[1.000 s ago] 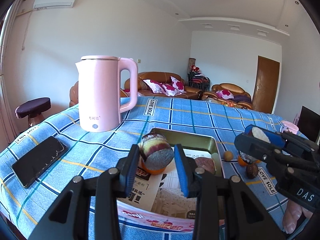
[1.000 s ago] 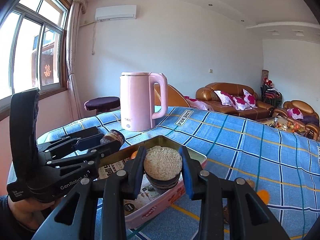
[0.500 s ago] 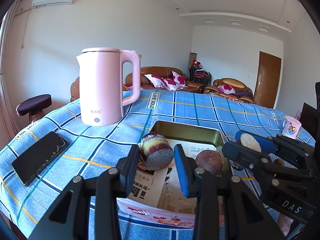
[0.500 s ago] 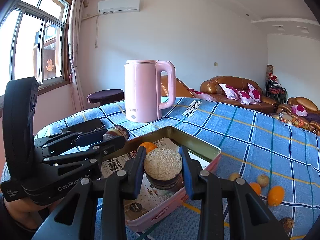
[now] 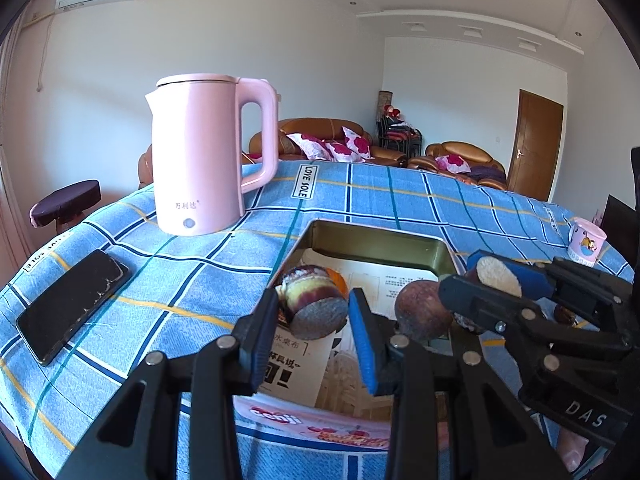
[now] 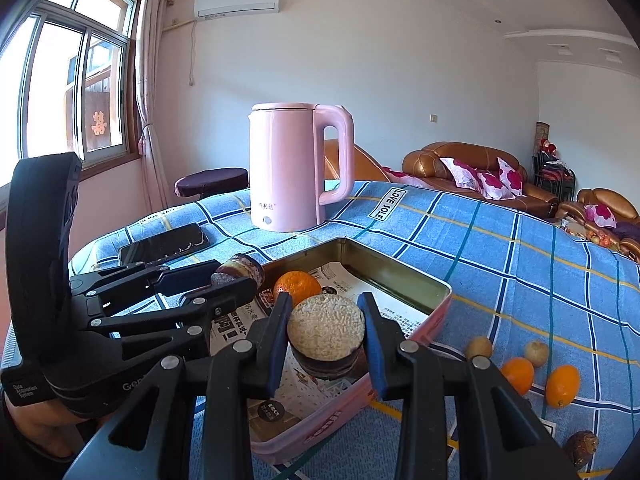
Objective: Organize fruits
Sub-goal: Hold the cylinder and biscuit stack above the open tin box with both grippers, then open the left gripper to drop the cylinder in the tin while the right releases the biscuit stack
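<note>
The left gripper (image 5: 314, 322) is clenched on a purple-and-yellow cut fruit half (image 5: 312, 300), held between its pads above the near left part of the pink rectangular tin box (image 5: 380, 240) lined with newspaper. The right gripper (image 6: 326, 344) grasps a dark fruit half with a pale grainy cut face (image 6: 326, 330), over the box's near end. A round orange (image 6: 297, 287) and a brown round fruit (image 5: 422, 314) lie inside the box. The box stands on the blue checked desk cloth (image 5: 180, 272).
</note>
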### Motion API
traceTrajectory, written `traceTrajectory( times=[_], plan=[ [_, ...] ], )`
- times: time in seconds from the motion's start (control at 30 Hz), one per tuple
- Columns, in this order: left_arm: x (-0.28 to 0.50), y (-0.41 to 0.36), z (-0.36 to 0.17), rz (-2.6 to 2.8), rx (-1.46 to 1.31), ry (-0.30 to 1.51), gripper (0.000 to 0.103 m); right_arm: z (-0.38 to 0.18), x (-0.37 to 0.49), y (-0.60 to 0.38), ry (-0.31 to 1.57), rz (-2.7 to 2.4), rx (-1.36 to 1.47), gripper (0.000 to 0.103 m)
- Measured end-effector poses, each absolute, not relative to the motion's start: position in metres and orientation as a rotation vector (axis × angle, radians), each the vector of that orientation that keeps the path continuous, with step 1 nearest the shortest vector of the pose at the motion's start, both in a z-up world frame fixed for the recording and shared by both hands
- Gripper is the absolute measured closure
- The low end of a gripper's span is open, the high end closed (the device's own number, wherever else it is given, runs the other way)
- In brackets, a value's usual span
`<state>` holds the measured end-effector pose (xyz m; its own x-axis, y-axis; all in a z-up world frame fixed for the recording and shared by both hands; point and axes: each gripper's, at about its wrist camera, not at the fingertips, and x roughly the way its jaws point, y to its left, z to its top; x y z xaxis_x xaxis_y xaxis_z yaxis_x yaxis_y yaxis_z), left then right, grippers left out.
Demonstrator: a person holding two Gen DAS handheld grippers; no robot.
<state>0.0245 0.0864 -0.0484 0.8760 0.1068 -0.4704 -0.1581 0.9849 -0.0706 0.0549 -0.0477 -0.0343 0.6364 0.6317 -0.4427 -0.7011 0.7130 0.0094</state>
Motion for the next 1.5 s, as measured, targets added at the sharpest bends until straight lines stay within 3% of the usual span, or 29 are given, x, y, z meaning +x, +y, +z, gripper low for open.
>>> traceTrajectory(
  times=[1.03, 1.17, 1.27, 1.33, 1.5],
  plan=[
    [0.038, 0.091, -0.059, 0.152, -0.128, 0.582, 0.063, -0.051, 0.074, -0.026, 0.614, 0.799, -0.219, 0.067],
    [0.037, 0.093, -0.058, 0.171, -0.141, 0.575, 0.055, -0.051, 0.075, -0.027, 0.609, 0.782, -0.210, 0.064],
    [0.034, 0.093, -0.058, 0.167, -0.148, 0.565, 0.051, -0.050, 0.077, -0.034, 0.604, 0.760, -0.180, 0.053],
    [0.031, 0.090, -0.055, 0.173, -0.141, 0.543, 0.044, -0.047, 0.078, -0.040, 0.591, 0.755, -0.147, 0.047],
    [0.023, 0.083, -0.047, 0.166, -0.156, 0.500, 0.023, -0.040, 0.071, -0.060, 0.531, 0.734, -0.108, 0.046]
  ],
)
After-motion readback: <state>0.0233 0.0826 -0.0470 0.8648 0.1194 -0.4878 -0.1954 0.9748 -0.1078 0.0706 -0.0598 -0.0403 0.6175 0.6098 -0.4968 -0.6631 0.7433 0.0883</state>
